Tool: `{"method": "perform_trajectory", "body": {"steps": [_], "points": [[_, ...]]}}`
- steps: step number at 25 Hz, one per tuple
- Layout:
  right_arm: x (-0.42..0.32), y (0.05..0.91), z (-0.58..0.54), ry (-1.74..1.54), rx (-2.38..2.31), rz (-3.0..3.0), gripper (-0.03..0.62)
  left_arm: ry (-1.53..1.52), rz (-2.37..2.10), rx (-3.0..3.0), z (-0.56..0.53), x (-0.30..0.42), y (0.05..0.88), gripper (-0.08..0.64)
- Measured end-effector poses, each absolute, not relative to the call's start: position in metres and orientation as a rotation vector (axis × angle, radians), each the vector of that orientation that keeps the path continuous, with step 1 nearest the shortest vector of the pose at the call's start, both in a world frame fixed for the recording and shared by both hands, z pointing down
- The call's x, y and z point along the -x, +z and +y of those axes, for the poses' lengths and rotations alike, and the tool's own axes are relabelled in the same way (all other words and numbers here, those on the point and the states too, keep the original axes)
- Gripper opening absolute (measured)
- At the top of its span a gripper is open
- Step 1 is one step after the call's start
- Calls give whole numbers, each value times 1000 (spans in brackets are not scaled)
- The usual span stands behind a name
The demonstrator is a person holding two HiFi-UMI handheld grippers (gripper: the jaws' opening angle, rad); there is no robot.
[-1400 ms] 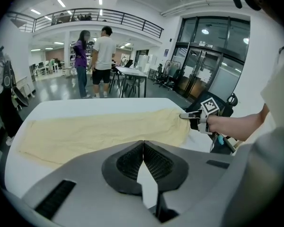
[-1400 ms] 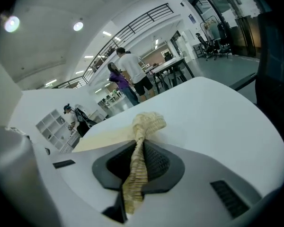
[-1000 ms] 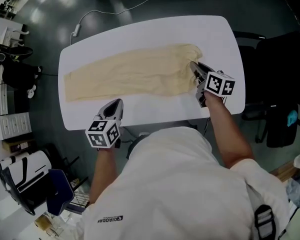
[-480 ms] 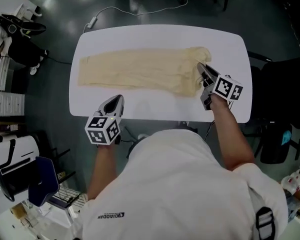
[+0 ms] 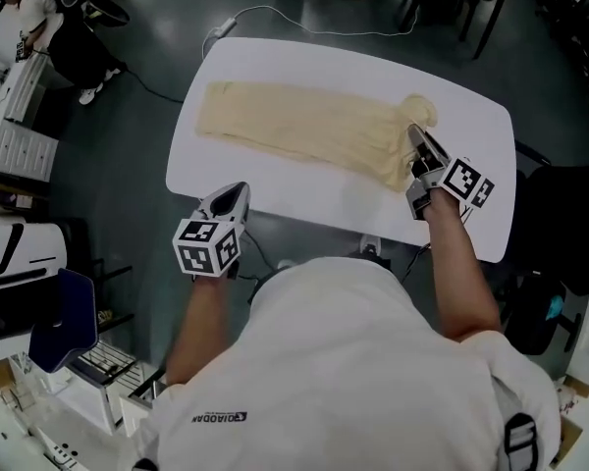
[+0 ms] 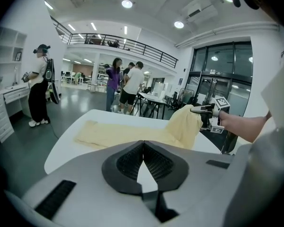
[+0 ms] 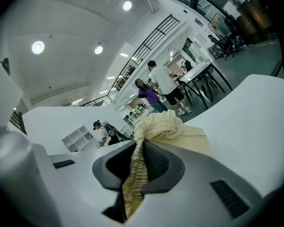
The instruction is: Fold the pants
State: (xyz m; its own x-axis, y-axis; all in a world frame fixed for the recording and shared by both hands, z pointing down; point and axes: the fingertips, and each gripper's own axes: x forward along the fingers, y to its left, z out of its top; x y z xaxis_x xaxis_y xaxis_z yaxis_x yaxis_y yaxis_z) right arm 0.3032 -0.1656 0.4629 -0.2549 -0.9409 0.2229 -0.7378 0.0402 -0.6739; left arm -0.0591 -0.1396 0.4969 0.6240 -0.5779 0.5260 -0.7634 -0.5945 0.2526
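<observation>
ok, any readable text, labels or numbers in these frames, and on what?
"QIAODAN", small and upside down in the head view: on the person's shirt.
Left cube, right cube: square markers only, no words.
Nothing else is readable.

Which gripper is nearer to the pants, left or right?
Right. The right gripper clamps the pants at one end; the left gripper is apart, by the table's near edge.

Table (image 5: 275, 180): white top, rounded corners, upper centre of the head view, set at a slant in frame. On it: one pair of pale yellow pants (image 5: 294, 121), laid lengthwise along the far half, right end bunched and raised off the top.
</observation>
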Motion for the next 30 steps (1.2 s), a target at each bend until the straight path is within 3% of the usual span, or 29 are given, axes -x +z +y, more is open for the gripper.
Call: {"method": "perform_trajectory", "body": {"steps": [15,30], "points": [[-187,436,-196,-943,1724,2062,60,535,-1132,-2349,-106,188,512,28],[-139,437,-261,-978,1741,2086,61,484,-1225,-2299,-138,234,510,28]]}}
